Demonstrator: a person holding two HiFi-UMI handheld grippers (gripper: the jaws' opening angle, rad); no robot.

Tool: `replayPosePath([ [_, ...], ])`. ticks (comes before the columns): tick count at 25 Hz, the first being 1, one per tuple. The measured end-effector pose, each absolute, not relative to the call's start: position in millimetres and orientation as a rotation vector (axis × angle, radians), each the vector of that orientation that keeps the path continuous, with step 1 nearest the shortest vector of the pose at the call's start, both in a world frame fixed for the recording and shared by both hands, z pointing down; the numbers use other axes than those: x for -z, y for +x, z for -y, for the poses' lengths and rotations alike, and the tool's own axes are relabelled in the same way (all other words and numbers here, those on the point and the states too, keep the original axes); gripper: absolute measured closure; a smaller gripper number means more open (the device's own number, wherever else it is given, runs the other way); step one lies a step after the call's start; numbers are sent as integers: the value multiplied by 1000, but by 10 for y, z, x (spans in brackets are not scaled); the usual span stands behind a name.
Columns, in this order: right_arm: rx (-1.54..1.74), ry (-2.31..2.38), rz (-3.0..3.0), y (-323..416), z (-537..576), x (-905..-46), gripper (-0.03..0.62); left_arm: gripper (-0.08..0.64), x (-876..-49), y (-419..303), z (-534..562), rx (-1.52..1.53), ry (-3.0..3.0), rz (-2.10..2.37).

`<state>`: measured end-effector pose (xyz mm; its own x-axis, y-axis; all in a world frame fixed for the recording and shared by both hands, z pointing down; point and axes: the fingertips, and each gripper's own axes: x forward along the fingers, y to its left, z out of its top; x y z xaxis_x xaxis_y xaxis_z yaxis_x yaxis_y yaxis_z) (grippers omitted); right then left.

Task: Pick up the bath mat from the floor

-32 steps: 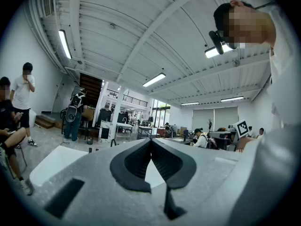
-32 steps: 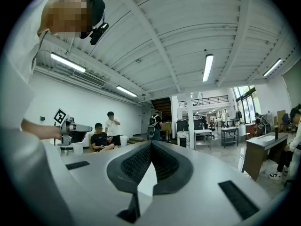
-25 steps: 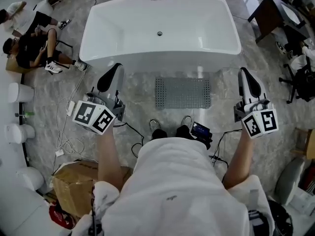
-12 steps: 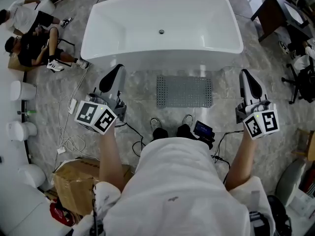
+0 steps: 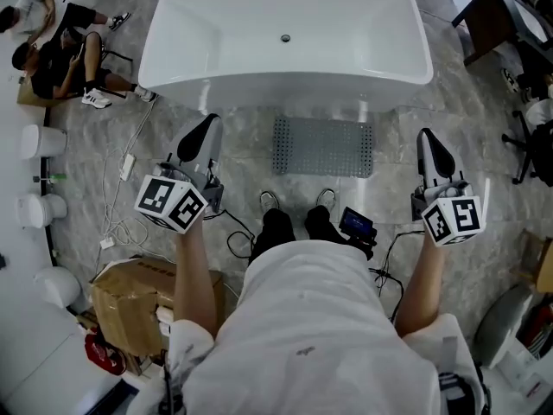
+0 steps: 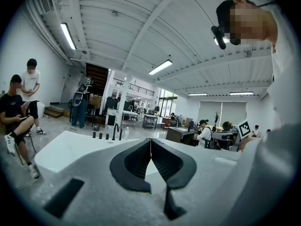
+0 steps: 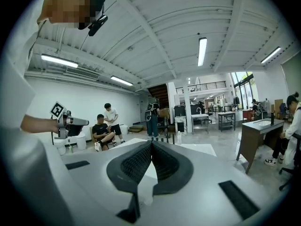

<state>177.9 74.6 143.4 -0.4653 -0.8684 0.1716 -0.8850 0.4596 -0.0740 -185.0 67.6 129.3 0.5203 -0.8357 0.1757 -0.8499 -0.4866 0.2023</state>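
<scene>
Bath mat [image 5: 322,146] lies flat on the floor [image 5: 238,167], close to the near side of the big white bathtub [image 5: 285,93]. It is a grey rectangle covered in little dots, and its long side runs along the tub. Nothing sits on top of it.

The person stands just back from the mat. Their dark shoes [image 5: 276,225] are near its near edge but not on it.

From the head view, the mat shows between the two tongs. The left tongs [image 5: 206,121] are off to the left of the mat's left edge. The right tongs [image 5: 427,135] are off to the right of its right edge. Both point toward the tub. They are held up in the person's hands, and neither one touches the mat.

The left tongs are pressed tight together, tip to tip, and hold nothing. In the left gripper view only the tub and the room show past them. The right tongs are pressed together the same way and are empty too.

Each tongs has a cube with black and white squares at its back end, the left cube [image 5: 171,204] and the right cube [image 5: 453,219].

A brown cardboard box [image 5: 130,305] sits on the floor behind the left arm. White cables [image 5: 117,232] lie on the floor beside it. A small black device [image 5: 356,225] with a lit screen lies just right of the shoes.
</scene>
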Motion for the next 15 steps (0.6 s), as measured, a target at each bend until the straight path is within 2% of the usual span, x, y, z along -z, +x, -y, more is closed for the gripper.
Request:
replayPosePath([
  [15, -448, 1485, 2493, 1815, -613, -2326, 584, 547, -2076, -1731, -555, -195, 2379, 1366],
])
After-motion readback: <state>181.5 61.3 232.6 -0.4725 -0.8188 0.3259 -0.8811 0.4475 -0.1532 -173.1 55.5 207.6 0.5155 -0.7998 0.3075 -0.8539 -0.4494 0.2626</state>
